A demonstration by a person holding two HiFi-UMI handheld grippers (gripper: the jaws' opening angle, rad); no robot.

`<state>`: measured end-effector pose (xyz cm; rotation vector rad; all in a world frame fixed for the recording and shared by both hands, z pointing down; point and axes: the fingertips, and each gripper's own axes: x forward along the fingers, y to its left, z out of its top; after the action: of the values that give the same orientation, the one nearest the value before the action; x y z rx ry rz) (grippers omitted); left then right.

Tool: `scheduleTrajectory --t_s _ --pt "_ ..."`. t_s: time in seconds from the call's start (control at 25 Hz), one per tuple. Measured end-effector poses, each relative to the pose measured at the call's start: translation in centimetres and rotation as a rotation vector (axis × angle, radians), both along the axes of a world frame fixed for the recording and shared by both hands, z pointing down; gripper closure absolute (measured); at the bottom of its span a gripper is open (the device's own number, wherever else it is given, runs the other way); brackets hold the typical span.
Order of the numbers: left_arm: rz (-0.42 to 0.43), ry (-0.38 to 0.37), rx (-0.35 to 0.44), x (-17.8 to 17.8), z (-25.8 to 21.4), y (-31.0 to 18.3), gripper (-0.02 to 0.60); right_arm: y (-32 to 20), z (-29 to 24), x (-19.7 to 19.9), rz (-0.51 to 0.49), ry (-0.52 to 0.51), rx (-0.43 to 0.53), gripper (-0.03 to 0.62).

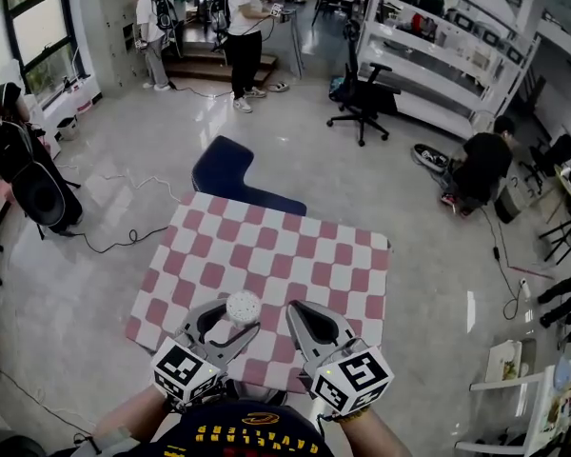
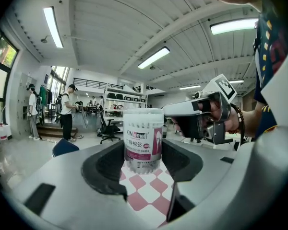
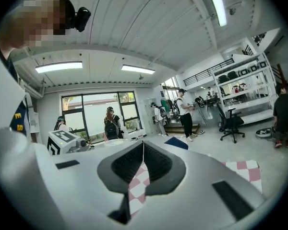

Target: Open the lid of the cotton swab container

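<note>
The cotton swab container [image 1: 244, 307] is a clear round tub with a white lid and a pink label. It is lifted above the near edge of the red-and-white checkered table [image 1: 266, 246]. My left gripper [image 1: 235, 320] is shut on its body, and in the left gripper view the container [image 2: 143, 128] stands upright between the two pads of the left gripper [image 2: 143, 153] with its lid on. My right gripper [image 1: 295, 310] hovers just right of the container, jaws shut and empty. In the right gripper view the right gripper [image 3: 143, 147] shows its pads pressed together over the table.
A dark blue seat [image 1: 230, 171] stands at the table's far edge. Beyond it are standing people [image 1: 243, 27], a black office chair [image 1: 364, 103], white shelving [image 1: 447, 36] and a person sitting on the floor [image 1: 478, 165]. Cables lie on the floor at the left.
</note>
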<state>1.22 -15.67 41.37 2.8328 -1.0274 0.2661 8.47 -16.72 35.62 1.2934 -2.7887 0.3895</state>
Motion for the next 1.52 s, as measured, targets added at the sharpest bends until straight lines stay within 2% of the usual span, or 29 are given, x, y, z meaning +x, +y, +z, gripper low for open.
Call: scheduleTrajectory --t_s 0.28,0.44,0.6,0.76,0.96,1.08,1.2,1.4,1.52 --pt "0.013 -0.018 0.076 0.9 -2.2 0.0 0.336 0.4 -2.5 -0.8 -0.095 0.014 0.064 0.582" --pt "0.033 -0.014 0.052 1.4 -1.4 0.0 0.336 0.9 -1.9 -1.3 -0.144 0.024 0.044 0.581" --pt "0.044 -0.018 0.030 1.7 -0.8 0.0 0.336 1.2 -2.0 -1.4 -0.177 -0.020 0.022 0.577" --pt "0.052 -0.028 0.036 1.6 -0.8 -0.2 0.336 1.3 -2.4 -2.0 -0.219 -0.035 0.015 0.515" --pt "0.093 -0.053 0.056 2.1 -0.6 0.4 0.336 2.1 -1.7 -3.6 -0.321 0.100 0.055 0.364" --pt "0.141 -0.028 0.055 2.6 -0.5 1.0 0.336 2.3 -1.3 -4.1 -0.382 0.154 0.074 0.353" --pt "0.182 -0.002 0.054 3.0 -1.1 1.6 0.336 2.8 -1.2 -4.4 -0.426 0.171 0.048 0.338" --pt "0.219 -0.032 0.084 3.4 -0.9 2.5 0.336 3.2 -0.2 -4.8 -0.466 0.205 0.042 0.316" --pt "0.223 -0.020 0.059 3.5 -1.1 2.7 0.336 3.4 0.4 -4.9 -0.475 0.232 0.020 0.318"
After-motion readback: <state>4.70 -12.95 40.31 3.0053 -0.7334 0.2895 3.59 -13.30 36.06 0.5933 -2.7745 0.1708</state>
